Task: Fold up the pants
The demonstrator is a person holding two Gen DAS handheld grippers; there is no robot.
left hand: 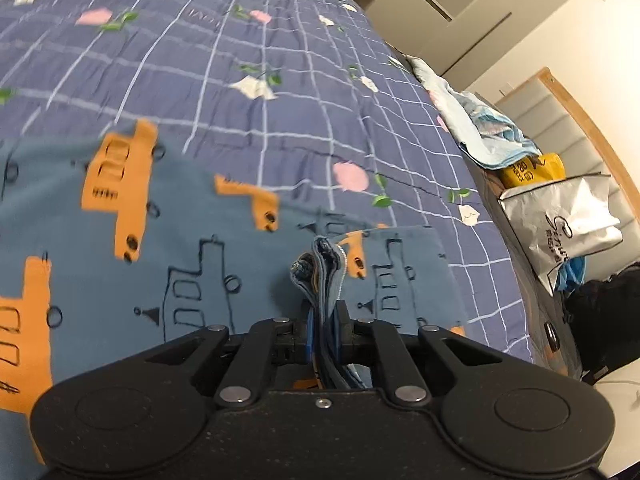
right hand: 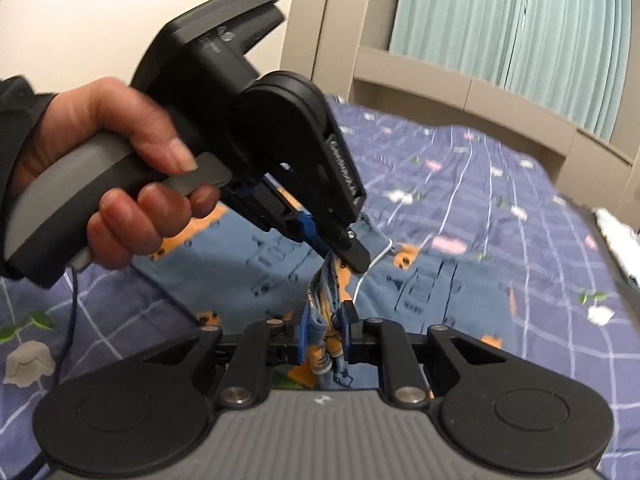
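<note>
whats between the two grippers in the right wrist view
A short bunched stretch of the pants, and nothing else. The left gripper pinches its upper end and the right gripper pinches the lower end. The right wrist view shows this.

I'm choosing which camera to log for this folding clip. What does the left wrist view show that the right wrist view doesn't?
Only the left wrist view shows the silver bag and yellow container beside the bed. Only the right wrist view shows the person's hand holding the left gripper, plus the curtain. Both show the blue pants with bunched fabric clamped in closed jaws, the right gripper's included, on the checked bedspread.
</note>
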